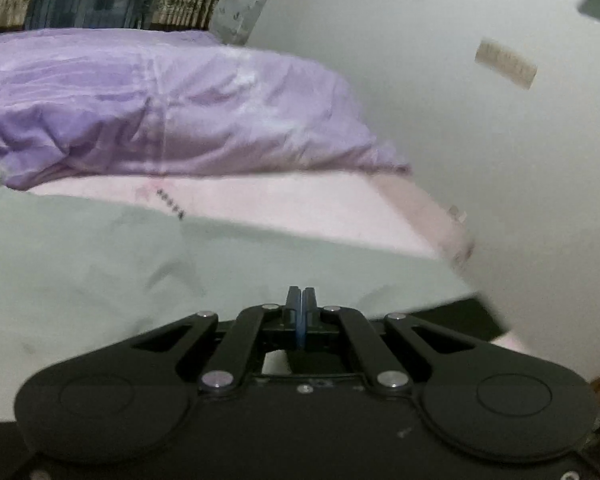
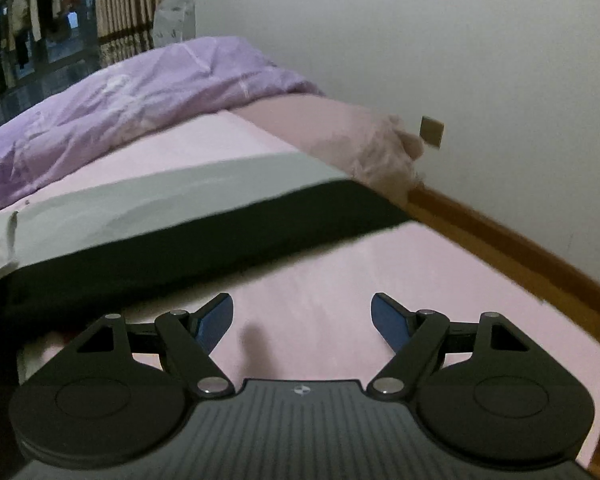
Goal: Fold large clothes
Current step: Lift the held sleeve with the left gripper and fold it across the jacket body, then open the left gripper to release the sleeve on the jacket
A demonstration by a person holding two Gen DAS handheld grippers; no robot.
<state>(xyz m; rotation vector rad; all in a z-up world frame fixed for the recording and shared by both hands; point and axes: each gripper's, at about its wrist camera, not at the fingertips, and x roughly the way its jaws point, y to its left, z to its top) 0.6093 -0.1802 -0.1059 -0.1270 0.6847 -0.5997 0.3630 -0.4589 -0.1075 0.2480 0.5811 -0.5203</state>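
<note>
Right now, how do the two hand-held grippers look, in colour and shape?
Both look alike. The left hand-held gripper and right hand-held gripper have black linkage arms with silver pivot pins, round black discs at each side, and blue fingertips. The right body is ribbed grey.

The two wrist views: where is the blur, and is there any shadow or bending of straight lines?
Left wrist view: the bed corner is smeared by motion, while the left gripper stays sharp. Right wrist view: a soft shadow lies on the pink sheet between the fingers, and the wooden bed frame looks curved.
</note>
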